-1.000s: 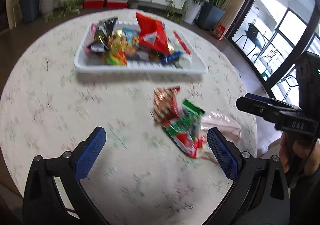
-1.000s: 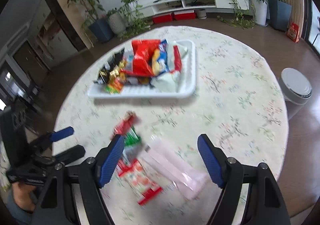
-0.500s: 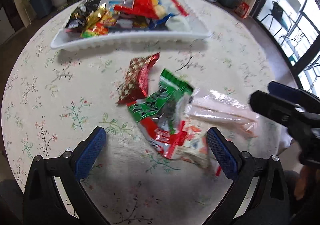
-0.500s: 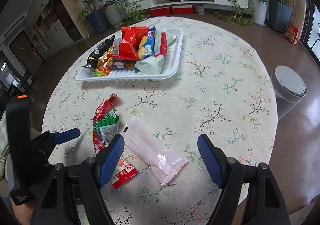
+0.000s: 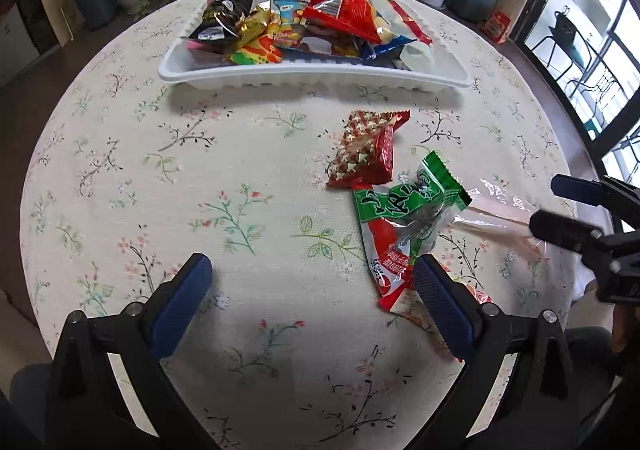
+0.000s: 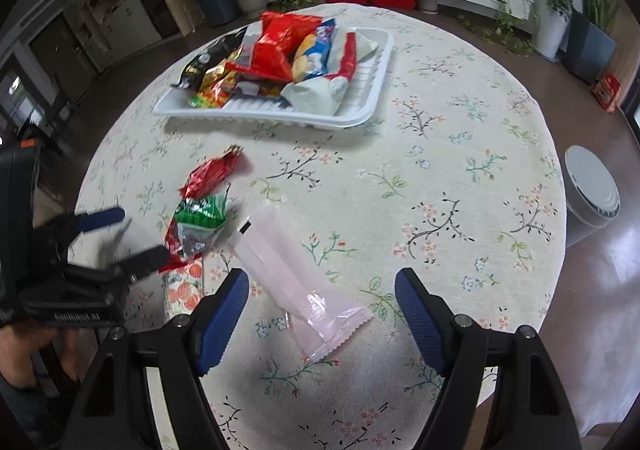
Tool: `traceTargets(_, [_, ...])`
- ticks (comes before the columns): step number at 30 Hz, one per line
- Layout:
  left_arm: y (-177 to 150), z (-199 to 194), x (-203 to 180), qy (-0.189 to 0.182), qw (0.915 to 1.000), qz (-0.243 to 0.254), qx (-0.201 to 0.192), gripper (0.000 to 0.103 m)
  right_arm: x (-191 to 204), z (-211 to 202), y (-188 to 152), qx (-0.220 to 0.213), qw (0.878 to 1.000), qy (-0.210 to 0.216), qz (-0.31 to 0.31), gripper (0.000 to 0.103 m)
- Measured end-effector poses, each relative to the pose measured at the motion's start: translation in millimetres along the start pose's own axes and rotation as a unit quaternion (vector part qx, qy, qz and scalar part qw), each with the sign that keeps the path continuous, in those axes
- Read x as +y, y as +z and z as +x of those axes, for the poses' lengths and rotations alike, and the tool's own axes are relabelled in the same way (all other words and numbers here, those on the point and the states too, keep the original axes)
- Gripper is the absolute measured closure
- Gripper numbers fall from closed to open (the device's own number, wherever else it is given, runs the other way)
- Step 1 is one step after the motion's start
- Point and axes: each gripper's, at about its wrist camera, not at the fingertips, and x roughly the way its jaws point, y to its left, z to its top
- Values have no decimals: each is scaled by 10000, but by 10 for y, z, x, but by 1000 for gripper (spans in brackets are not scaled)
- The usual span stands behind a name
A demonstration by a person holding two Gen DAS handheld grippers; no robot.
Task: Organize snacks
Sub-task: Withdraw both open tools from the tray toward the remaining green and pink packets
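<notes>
Left hand-held gripper (image 5: 308,286): fingers spread wide, nothing held; low over the worktop (image 5: 240,170)
Right hand-held gripper (image 6: 322,306): wide apart, empty; pink packet (image 6: 296,274) lies between its fingers
Loose snacks: red starred packet (image 5: 366,150); green-and-red packet (image 5: 404,218)
White tray (image 5: 312,76): heaped with snack bags, far side

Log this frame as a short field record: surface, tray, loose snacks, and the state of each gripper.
surface: round table with floral cloth
tray: white tray, piled with snack packets
loose snacks: red star-patterned packet; green and red packet overlapping its near end; pale pink packet; strawberry-print packet, partly under the green and red one
left gripper: open, empty, above the cloth beside the green and red packet
right gripper: open, empty, jaws either side of the pale pink packet
</notes>
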Motion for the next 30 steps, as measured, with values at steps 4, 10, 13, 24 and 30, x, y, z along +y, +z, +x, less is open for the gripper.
traceTargets(4, [105, -54, -234, -317, 9974, 638, -101, 2, 108, 77, 3, 175, 9988, -172, -414, 25])
traceTargets(10, [268, 262, -462, -377, 9838, 1721, 340, 11, 91, 171, 11, 367, 9976, -192, -558, 25])
traceTargets(13, [351, 345, -423, -600, 9808, 1797, 465, 30, 125, 213, 21, 400, 9963, -173, -743, 27])
traceTargets(24, [352, 402, -598, -843, 9490, 2988, 544, 40, 270, 415, 42, 579, 9879, -96, -1436, 32])
traceTargets(30, [437, 446, -592, -981, 9431, 3128, 554, 44, 309, 462, 84, 689, 9851, -21, -1577, 36])
